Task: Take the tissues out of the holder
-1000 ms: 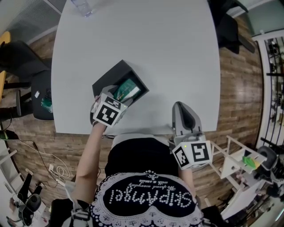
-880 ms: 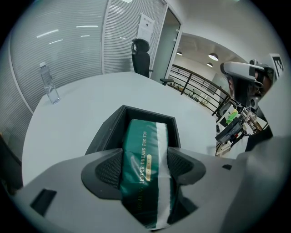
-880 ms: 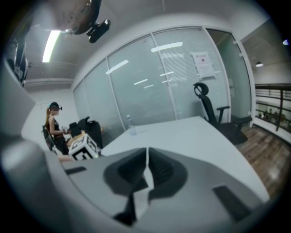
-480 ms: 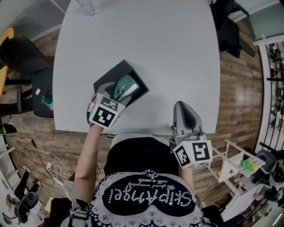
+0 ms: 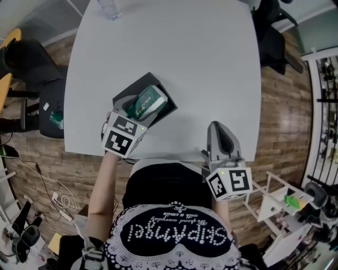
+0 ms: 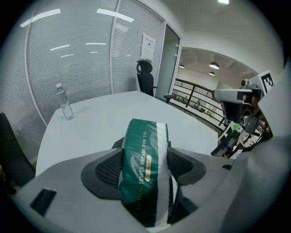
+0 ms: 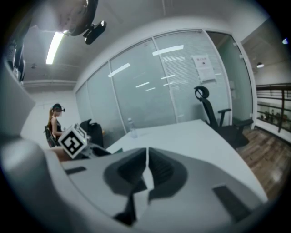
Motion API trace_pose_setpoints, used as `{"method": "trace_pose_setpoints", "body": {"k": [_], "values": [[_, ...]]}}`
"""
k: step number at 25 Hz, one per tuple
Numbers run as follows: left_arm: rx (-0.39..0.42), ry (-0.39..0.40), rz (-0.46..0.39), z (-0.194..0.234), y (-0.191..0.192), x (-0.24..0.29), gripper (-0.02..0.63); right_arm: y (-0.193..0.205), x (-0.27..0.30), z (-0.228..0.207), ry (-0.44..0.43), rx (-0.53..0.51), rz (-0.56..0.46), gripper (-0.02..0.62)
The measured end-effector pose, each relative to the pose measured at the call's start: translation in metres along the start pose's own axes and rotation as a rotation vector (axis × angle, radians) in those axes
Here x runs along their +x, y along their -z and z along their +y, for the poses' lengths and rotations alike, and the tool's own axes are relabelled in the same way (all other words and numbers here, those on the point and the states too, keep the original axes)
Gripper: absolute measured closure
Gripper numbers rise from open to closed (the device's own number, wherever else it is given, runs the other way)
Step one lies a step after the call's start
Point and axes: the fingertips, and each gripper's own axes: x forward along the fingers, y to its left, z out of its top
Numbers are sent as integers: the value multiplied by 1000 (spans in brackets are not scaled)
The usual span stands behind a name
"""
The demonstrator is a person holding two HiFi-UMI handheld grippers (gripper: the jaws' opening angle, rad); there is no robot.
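Left gripper [image 6: 144, 167] clamps the tissue pack [image 5: 148, 101] at the holder's [image 5: 130, 90] mouth, right gripper [image 7: 146, 172] idle with jaws together: pulling-out seems in hand, next lift the pack clear onto the table [image 5: 185, 58]

On the table [image 5: 211, 63], near its front left edge: holder [image 5: 131, 90] — tissue pack [image 5: 147, 101] over its opening, pinched between the jaws of the left gripper [image 5: 138, 109]. Well apart to the right, at the front edge: right gripper [image 5: 221, 138]. At the far left corner: bottle [image 5: 108, 8]. Left of the table: chair [image 5: 50, 111] — beyond the far right corner, second chair [image 5: 272, 31].
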Motion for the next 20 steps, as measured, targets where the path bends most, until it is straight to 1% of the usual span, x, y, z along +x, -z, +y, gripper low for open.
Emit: {"method": "trace_pose_setpoints", "body": {"k": [9, 14, 20], "values": [[-17, -44, -87, 10, -25, -13, 275, -6, -2, -5, 7, -8, -19, 560], [-3, -62, -131, 9, -43, -22, 275, -12, -4, -6, 4, -17, -32, 560], [7, -101, -220, 10, -68, -37, 275, -15, -8, -10, 16, -8, -45, 560]]}}
